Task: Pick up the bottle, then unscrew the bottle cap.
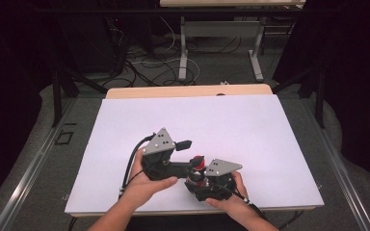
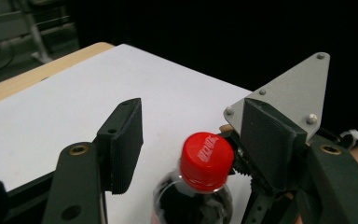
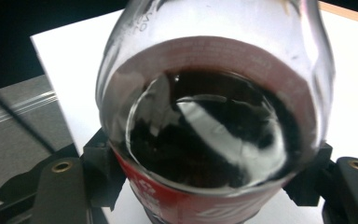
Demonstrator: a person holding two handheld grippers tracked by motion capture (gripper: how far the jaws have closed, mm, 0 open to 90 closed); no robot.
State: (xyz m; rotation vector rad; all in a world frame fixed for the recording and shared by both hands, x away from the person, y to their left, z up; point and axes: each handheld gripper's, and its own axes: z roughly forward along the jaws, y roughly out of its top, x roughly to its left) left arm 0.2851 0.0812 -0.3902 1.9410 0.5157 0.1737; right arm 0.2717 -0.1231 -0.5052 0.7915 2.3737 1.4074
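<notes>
Jaws of the left gripper (image 2: 191, 135) stand apart on either side of the red cap (image 2: 207, 160), a clear gap at each pad, so nothing is clamped there; the cap sits between them, nearer the right-hand pad, untouched as far as this view tells. Left gripper view alone gives the white lettering on the cap's top and the grey plate of the other gripper just behind it. Over to the right gripper (image 3: 205, 186): its two black pads press the bottle (image 3: 214, 116) from both sides at the red label, closed firm on it. Right gripper view brings what the others miss, the clear shoulder of the bottle up close, dark cola (image 3: 205, 140) inside with a glare across its surface, and the label band low between the pads. From the high view the whole layout opens up: left gripper (image 1: 185, 144) held in the left hand (image 1: 142, 185), right gripper (image 1: 197, 180) in the right hand (image 1: 231, 197), the two touching or nearly so, the red cap (image 1: 198, 160) peeking out between them. Bottle sits near the front edge of the white table (image 1: 221, 125), about mid-width, with a wooden strip (image 1: 188, 91) showing along the far edge.
</notes>
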